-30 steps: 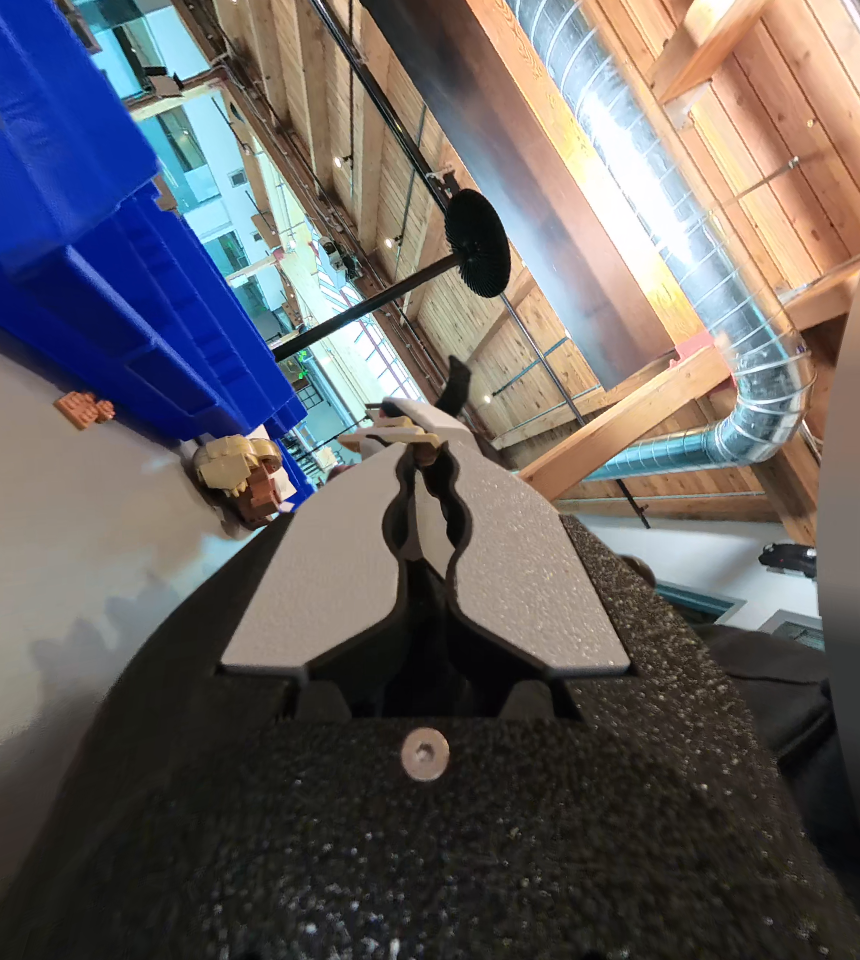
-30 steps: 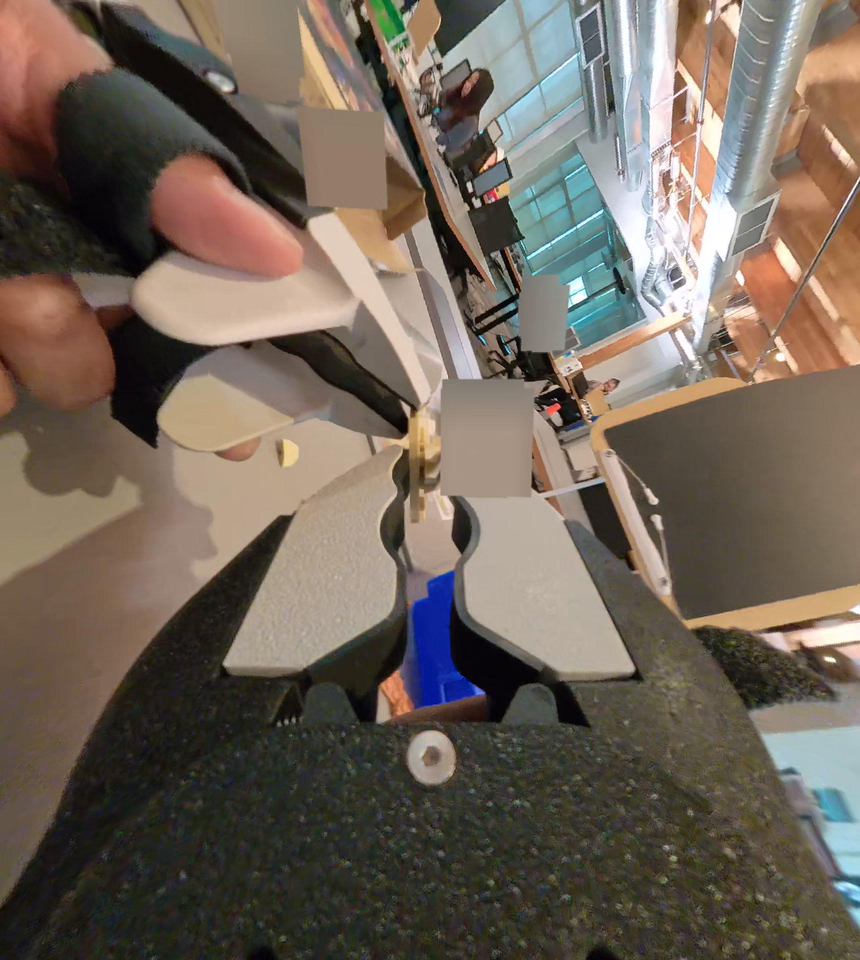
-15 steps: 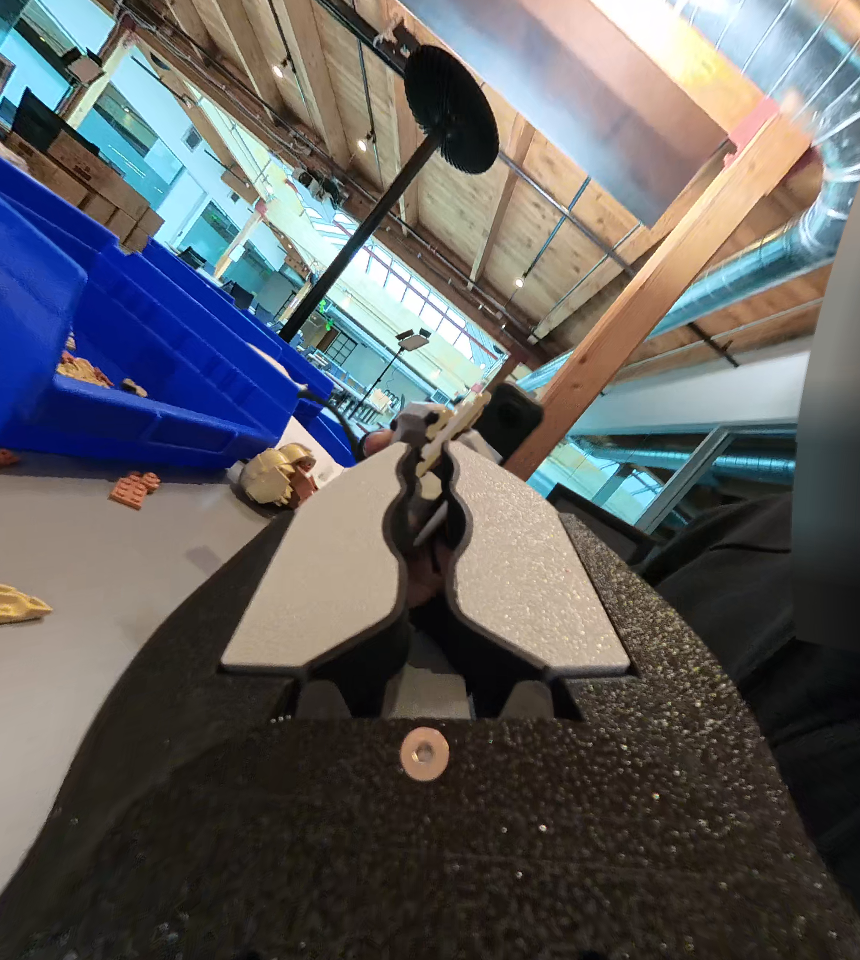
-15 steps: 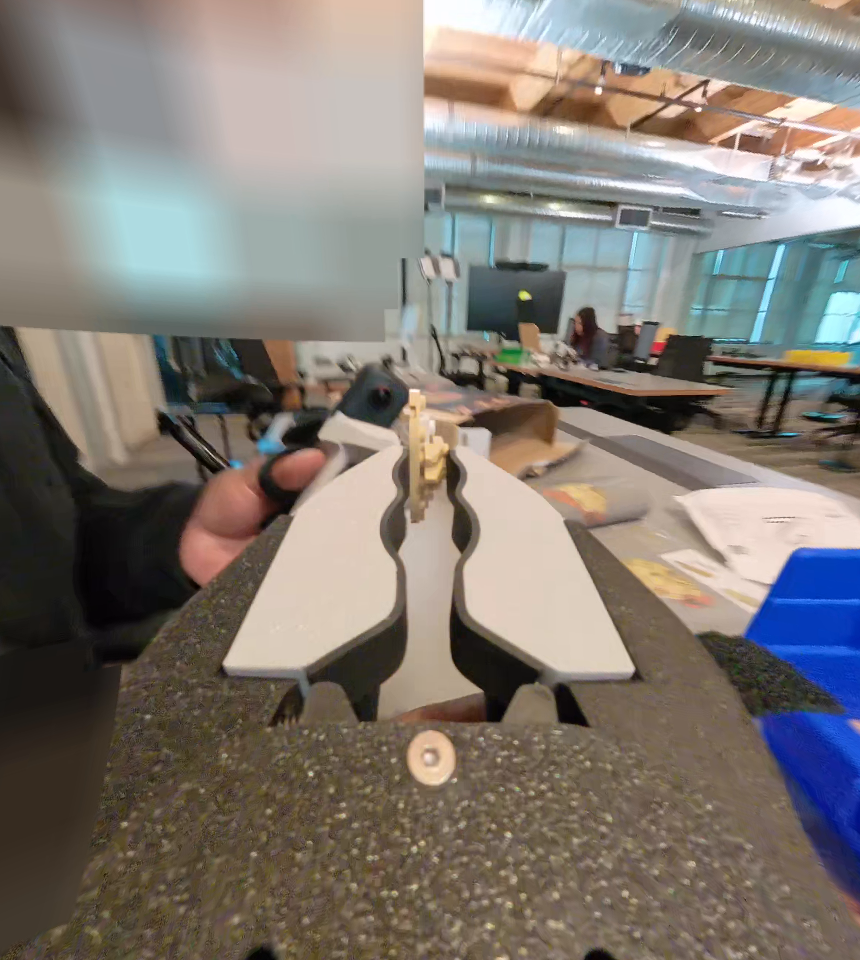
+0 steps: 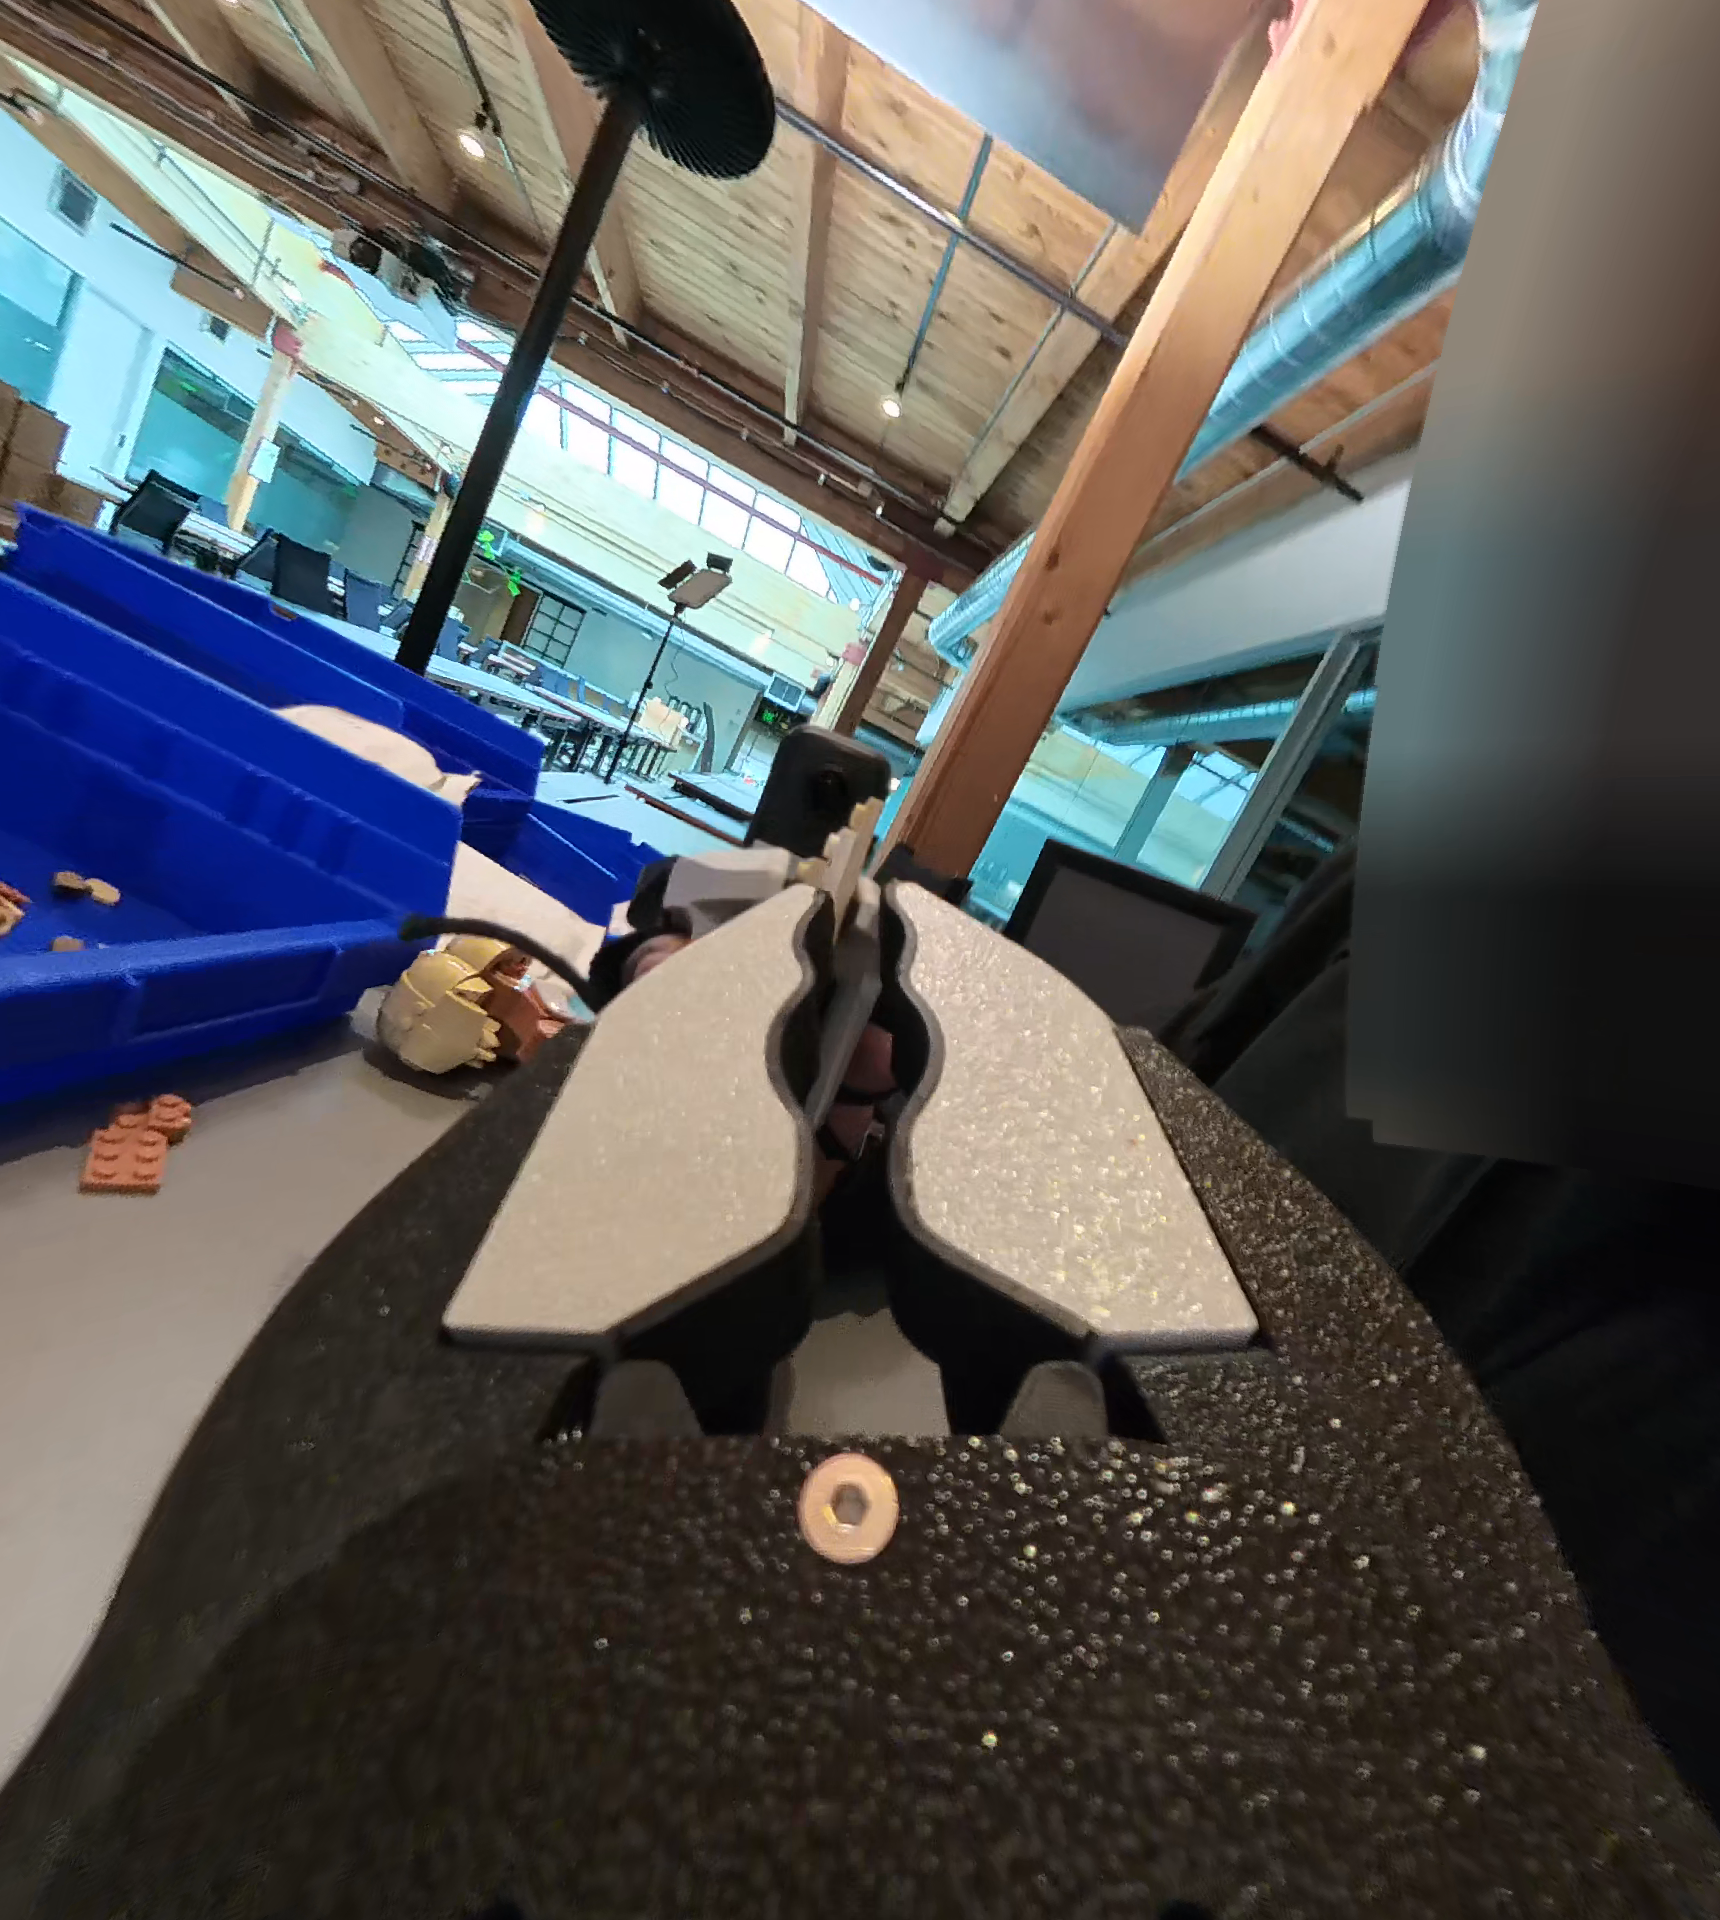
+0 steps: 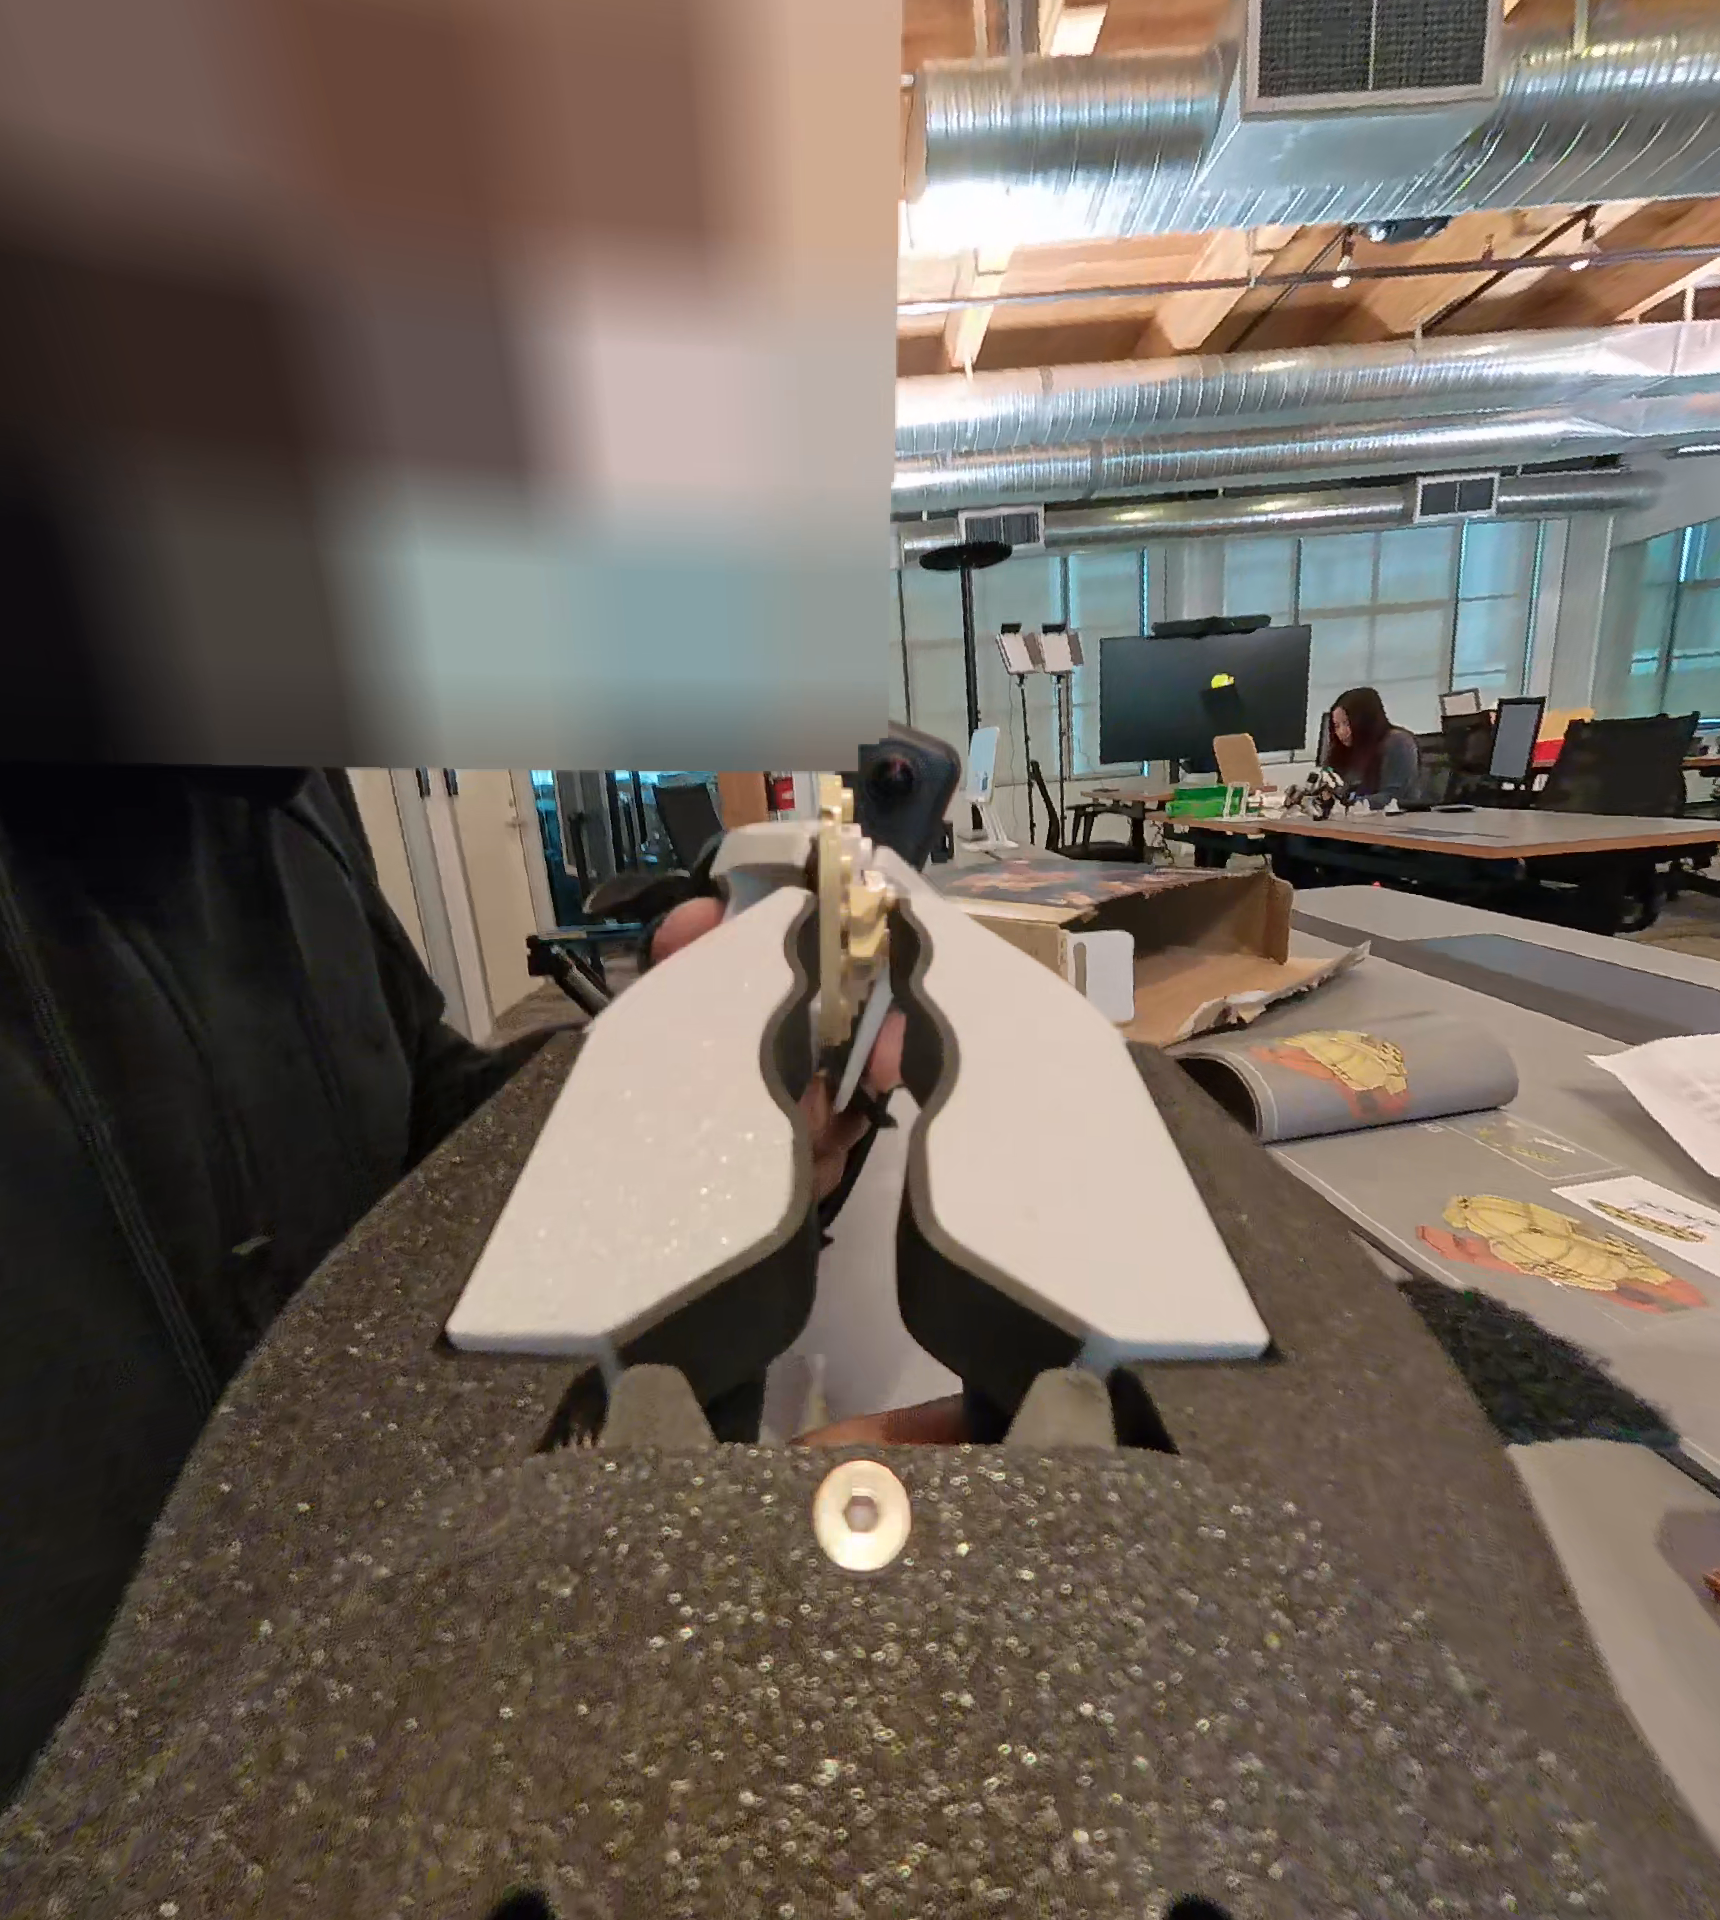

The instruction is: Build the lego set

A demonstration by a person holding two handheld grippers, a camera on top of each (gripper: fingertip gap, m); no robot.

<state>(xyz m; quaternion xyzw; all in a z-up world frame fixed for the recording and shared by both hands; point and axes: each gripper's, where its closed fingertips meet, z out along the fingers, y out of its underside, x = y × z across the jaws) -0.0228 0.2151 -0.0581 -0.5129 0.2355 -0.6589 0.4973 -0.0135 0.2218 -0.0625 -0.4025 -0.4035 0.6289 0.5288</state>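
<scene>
Above the grey table, both grippers meet tip to tip. The right gripper is clenched on a tan lego plate, held on edge. The left gripper grips a small tan lego piece at that plate. A half-built tan and brown model lies beside the blue bin.

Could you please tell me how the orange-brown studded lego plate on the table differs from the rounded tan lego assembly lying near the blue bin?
The orange-brown studded lego plate is a thin, flat part lying stud-side up; the rounded tan lego assembly is a bulky, domed cluster of several parts. The plate is one colour; the assembly is tan with brown parts on one side. The plate lies nearer the camera. Both rest loose on the grey table, outside the blue plastic bin.
</scene>
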